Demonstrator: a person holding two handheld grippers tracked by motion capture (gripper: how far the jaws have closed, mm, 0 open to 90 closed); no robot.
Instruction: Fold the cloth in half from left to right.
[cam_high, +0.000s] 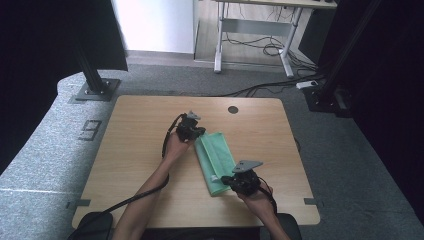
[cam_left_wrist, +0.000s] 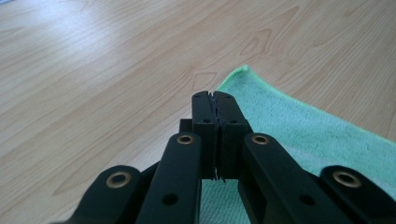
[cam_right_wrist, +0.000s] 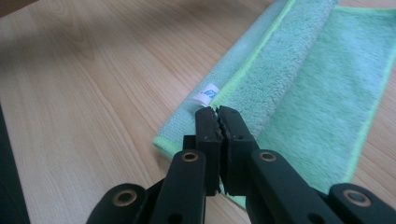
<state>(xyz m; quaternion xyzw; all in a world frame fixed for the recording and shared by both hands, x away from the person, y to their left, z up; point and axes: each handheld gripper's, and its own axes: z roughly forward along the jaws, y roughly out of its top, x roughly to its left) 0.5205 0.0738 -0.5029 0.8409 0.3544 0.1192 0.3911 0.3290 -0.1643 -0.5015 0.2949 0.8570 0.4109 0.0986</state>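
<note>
A green towel (cam_high: 215, 160) lies folded into a long strip on the wooden table (cam_high: 135, 150), running from the middle toward the front edge. My left gripper (cam_high: 198, 134) sits at the strip's far end, jaws shut, tips low over the towel's corner (cam_left_wrist: 243, 77). In the left gripper view the left gripper (cam_left_wrist: 215, 95) has no cloth visible between its jaws. My right gripper (cam_high: 226, 179) is at the near end, also shut. In the right gripper view the right gripper (cam_right_wrist: 218, 111) points at the folded edge, just short of a white label (cam_right_wrist: 205, 95) on the towel (cam_right_wrist: 327, 93).
A dark round grommet (cam_high: 233, 109) is set in the table near its far edge. Black frame posts on base plates (cam_high: 95, 90) stand beyond the table's far corners. A desk frame (cam_high: 255, 35) and floor cables lie farther back. Bare wood spreads left of the towel.
</note>
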